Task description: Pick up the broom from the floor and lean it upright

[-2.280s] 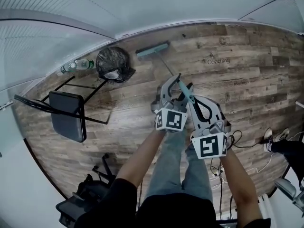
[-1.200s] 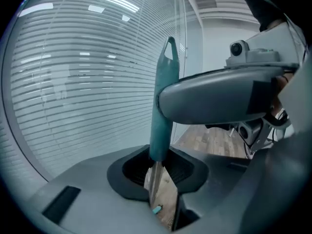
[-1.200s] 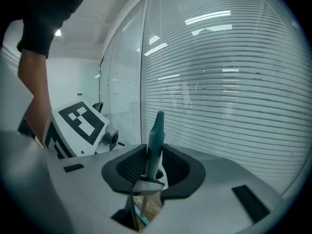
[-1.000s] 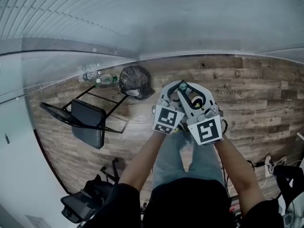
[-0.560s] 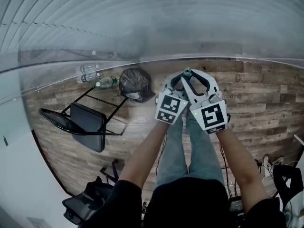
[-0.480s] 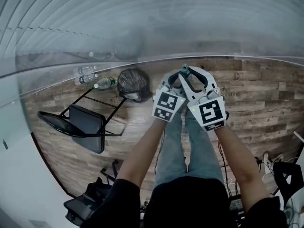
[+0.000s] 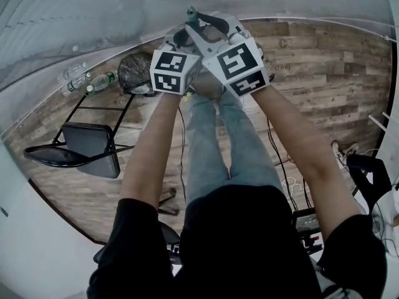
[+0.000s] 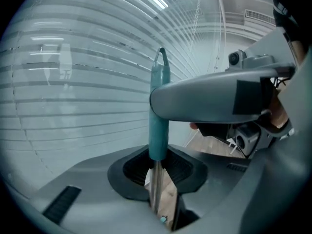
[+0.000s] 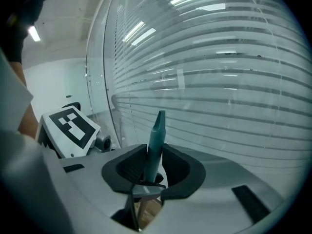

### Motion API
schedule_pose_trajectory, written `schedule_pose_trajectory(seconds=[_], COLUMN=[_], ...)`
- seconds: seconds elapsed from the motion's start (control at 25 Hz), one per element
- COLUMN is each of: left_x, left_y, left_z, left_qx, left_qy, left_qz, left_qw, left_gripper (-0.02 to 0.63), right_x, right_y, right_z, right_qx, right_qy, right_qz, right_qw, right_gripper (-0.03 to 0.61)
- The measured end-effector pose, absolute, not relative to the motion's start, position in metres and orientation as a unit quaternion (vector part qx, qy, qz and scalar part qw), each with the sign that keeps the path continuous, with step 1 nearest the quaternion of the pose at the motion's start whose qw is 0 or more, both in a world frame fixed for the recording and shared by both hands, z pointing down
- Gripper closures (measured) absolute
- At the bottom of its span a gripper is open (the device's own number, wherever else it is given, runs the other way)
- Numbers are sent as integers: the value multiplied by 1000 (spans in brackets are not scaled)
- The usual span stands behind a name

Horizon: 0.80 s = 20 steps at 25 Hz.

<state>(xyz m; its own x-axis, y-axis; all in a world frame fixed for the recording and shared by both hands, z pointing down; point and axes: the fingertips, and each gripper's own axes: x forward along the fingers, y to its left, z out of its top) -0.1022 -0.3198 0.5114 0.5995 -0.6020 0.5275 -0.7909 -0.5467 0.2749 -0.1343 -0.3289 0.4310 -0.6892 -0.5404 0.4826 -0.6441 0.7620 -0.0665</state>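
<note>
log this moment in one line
left claw: shut on broom handle | right claw: shut on broom handle | broom handle: upright, blinds ahead

Broom [image 8: 158, 140] head out of sight, shaft mostly hidden; bottles [image 7: 100, 81] blurred, perhaps two

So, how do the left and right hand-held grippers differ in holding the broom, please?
The left hand-held gripper clamps the bare metal shaft; the right hand-held gripper clamps the teal grip. The left sits lower, the right near the tip. Both are shut on the broom.
</note>
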Motion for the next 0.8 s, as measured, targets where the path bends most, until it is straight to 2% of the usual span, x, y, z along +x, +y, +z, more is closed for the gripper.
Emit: schedule_pose_trajectory(seconds=[0.8], left_x=[-111], left_y=[-346], left_z=[519], left_qx=[855], left_qy=[-416], left_qz=[181], left_qw=[252], left_gripper=[520], right_x=[-144], right_y=[-351], right_z=[437], right_qx=[313], right_qy=[-913], right_qz=[111], right_qw=[238], right_gripper=[472])
